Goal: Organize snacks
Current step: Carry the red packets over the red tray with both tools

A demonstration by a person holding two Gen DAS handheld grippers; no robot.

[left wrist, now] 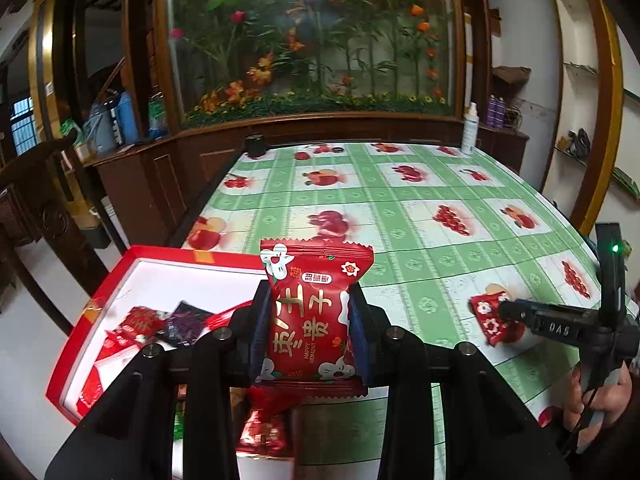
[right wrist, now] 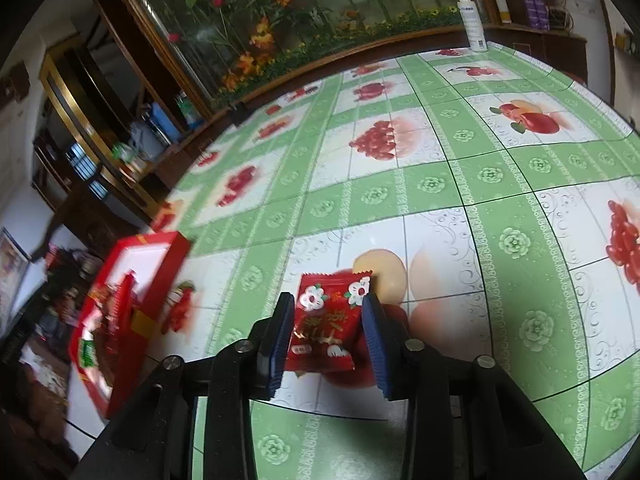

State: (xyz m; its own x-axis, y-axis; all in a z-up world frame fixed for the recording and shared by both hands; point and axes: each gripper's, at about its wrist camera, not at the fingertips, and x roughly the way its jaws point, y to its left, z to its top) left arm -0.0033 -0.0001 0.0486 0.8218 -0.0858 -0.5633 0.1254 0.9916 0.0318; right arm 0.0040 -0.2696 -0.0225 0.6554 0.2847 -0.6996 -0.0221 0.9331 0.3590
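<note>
Pinching a red packet [left wrist: 314, 312] by its sides, the left gripper [left wrist: 312, 340] holds it upright above the worktop [left wrist: 400, 208], its jaws pressed against the wrapper. At 9 o'clock of this packet stands the red box [left wrist: 160, 254], white inside, with several red packets and one dark packet [left wrist: 186, 322] lying in it. Another red packet [left wrist: 266, 424] lies below the gripper at 6 o'clock, partly hidden by the frame.

At 3 o'clock in the left wrist view, the right gripper [left wrist: 502, 310] reaches a second packet [left wrist: 490, 318] on the worktop. In the right wrist view this packet [right wrist: 330, 320] lies flat between the blue pads [right wrist: 280, 340] of the right gripper [right wrist: 328, 342]; the jaws are spread and flank it, and whether the pads touch the wrapper cannot be told. The box [right wrist: 160, 276] sits at 9 o'clock there, blurred. A white spray bottle [right wrist: 472, 20] stands at the far worktop edge, at 1 o'clock.
</note>
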